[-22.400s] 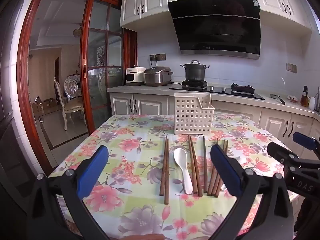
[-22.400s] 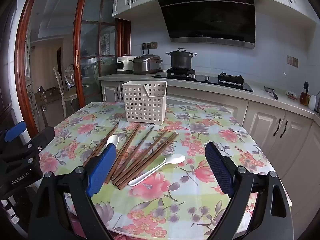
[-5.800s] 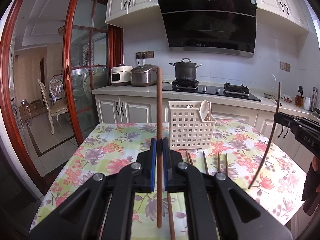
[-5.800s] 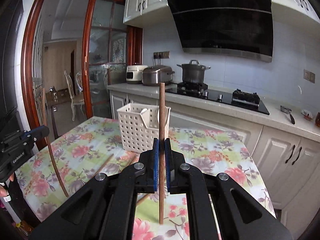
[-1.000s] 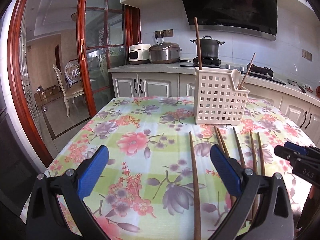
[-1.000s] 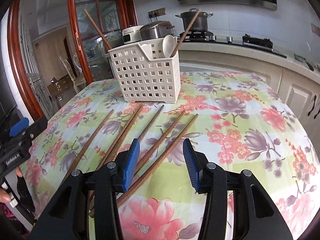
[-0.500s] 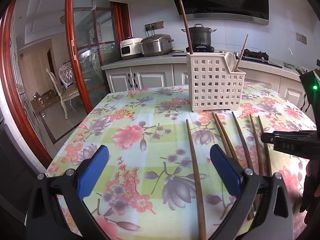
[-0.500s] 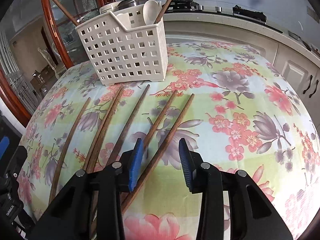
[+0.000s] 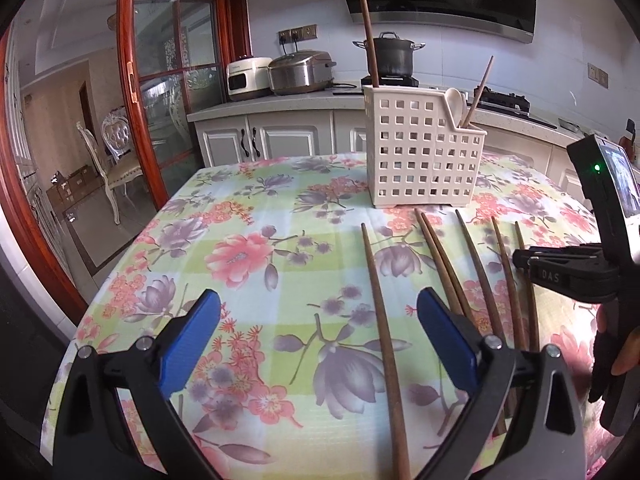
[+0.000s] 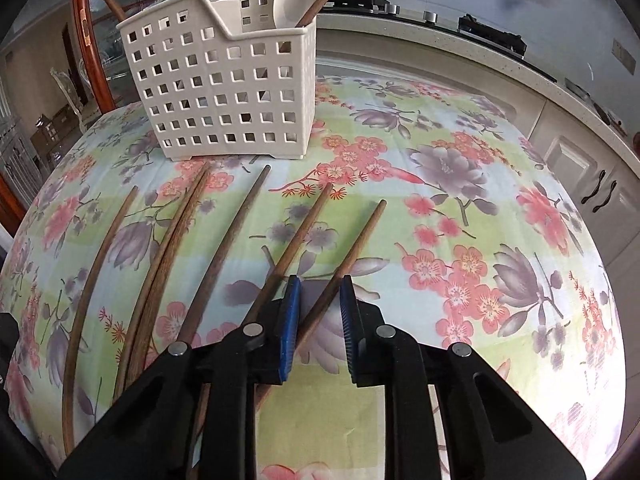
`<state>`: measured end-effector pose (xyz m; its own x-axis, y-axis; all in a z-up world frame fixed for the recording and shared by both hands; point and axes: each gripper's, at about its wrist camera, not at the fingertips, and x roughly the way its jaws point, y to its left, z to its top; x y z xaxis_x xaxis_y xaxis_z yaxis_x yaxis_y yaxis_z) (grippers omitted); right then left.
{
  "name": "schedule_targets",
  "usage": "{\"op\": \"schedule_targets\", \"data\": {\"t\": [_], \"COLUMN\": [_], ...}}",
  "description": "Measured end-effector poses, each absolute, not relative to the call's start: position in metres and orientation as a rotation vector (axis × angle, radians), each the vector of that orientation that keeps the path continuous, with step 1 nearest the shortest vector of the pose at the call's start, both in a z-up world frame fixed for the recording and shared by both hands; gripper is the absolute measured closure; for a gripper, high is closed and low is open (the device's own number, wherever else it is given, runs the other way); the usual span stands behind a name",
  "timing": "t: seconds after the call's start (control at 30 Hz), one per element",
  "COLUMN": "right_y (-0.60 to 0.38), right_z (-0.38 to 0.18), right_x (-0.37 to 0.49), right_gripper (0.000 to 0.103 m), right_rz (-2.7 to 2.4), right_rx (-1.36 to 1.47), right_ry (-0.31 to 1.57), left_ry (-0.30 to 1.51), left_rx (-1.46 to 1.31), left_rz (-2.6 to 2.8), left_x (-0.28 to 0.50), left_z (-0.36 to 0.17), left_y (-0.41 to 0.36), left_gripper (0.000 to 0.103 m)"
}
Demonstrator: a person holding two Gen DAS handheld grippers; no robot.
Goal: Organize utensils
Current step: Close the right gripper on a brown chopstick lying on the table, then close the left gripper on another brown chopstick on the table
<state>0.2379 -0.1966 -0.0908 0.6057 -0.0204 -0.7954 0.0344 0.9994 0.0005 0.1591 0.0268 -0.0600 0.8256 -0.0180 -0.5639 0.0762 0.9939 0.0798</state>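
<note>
Left wrist view: left gripper (image 9: 318,330) spread wide above floral table (image 9: 248,248), nothing between pads. Six chopsticks (image 9: 383,320) lie before white basket (image 9: 424,152); basket holds spoon (image 9: 456,100), two chopsticks.

Right wrist view: right gripper (image 10: 318,322) closing around outermost chopstick (image 10: 352,252), blue pads not yet pressing.

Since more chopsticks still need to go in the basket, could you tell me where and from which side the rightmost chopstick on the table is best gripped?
Grip the rightmost chopstick on its near half, from above: it lies flat and apart from its neighbour. The right gripper is closing astride it.
</note>
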Motion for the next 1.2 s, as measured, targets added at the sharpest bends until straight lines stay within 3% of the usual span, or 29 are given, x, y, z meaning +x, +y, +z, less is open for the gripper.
{"op": "schedule_targets", "data": {"t": [0.43, 0.6, 0.93, 1.2], "right_y": [-0.207, -0.211, -0.209, -0.214], "right_z": [-0.090, -0.090, -0.090, -0.091], "right_x": [0.223, 0.221, 0.234, 0.230], "right_gripper": [0.095, 0.095, 0.093, 0.096], "right_rz": [0.092, 0.105, 0.096, 0.117], "right_rx": [-0.027, -0.032, -0.049, -0.030], "right_ry": [0.913, 0.935, 0.932, 0.923], "left_ry": [0.689, 0.727, 0.767, 0.847], "left_rx": [0.096, 0.084, 0.095, 0.119], "left_rz": [-0.091, -0.102, -0.112, -0.115], "left_x": [0.176, 0.182, 0.204, 0.245], "left_z": [-0.071, -0.076, -0.078, -0.085], "left_y": [0.018, 0.017, 0.008, -0.010], "left_gripper": [0.012, 0.020, 0.021, 0.054]}}
